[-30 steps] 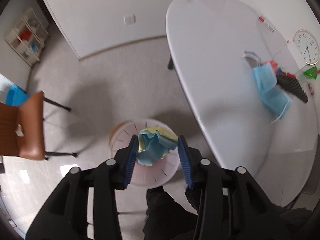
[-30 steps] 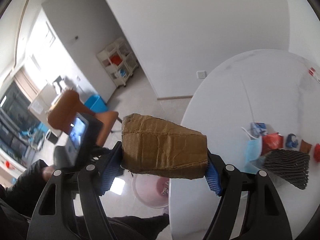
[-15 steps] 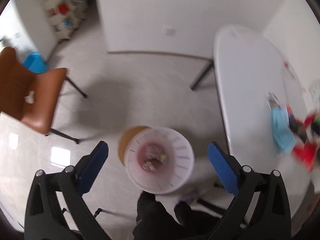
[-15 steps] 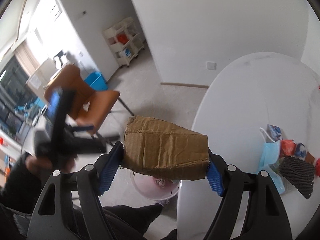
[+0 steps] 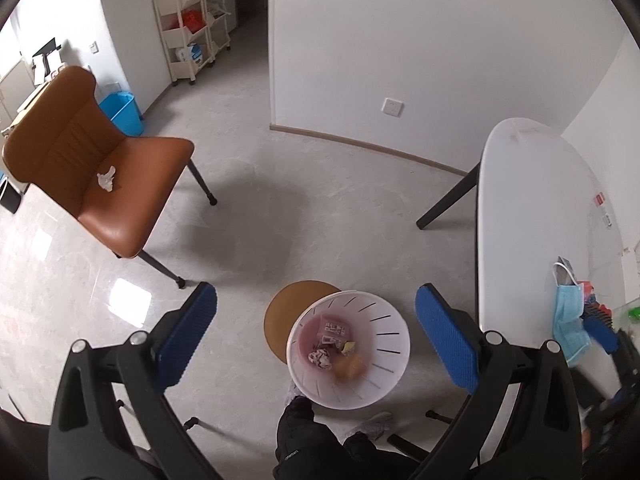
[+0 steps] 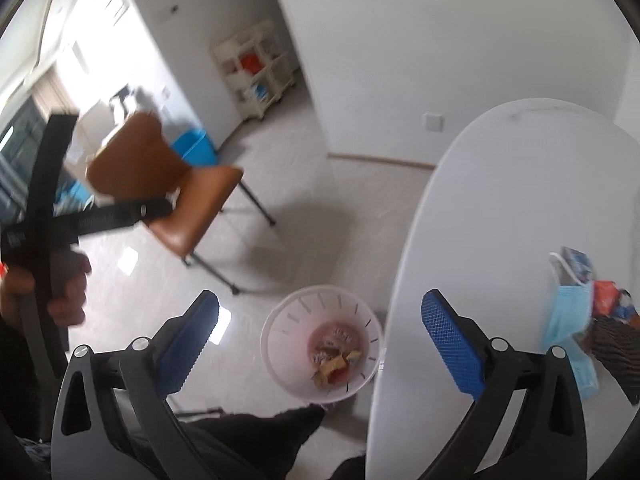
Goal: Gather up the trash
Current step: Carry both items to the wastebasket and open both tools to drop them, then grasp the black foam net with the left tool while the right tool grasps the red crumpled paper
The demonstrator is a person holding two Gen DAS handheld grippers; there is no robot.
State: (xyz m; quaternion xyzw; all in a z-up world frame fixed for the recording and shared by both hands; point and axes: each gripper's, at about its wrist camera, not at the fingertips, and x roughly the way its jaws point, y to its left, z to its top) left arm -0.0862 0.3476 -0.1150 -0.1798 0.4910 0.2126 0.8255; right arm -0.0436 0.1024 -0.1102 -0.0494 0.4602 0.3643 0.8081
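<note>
A white slotted bin [image 5: 394, 344] stands on the floor by the white table [image 5: 532, 208]. Wrappers and a brown cardboard piece [image 5: 350, 368] lie inside it, the cardboard blurred. My left gripper [image 5: 316, 296] hangs open above the bin with nothing between its blue pads. From the right wrist, the bin [image 6: 288, 328] and the cardboard [image 6: 328, 368] show below my right gripper [image 6: 320, 300], whose jaws are opening with nothing between them. A blue face mask [image 6: 568, 312], a red wrapper [image 6: 606, 292] and a black ridged item [image 6: 616, 348] lie on the table [image 6: 500, 200].
A brown chair [image 5: 100, 168] with a crumpled white tissue [image 5: 106, 178] on its seat stands to the left. A brown disc [image 5: 288, 316] lies on the floor by the bin. A blue tub [image 5: 122, 114] and a shelf cart [image 5: 196, 36] stand further back. The person's dark legs are below.
The left gripper opened, the blue and yellow crumpled paper left its jaws, and it rose and rolled. The right gripper let go of the cardboard piece, which now lies in the bin.
</note>
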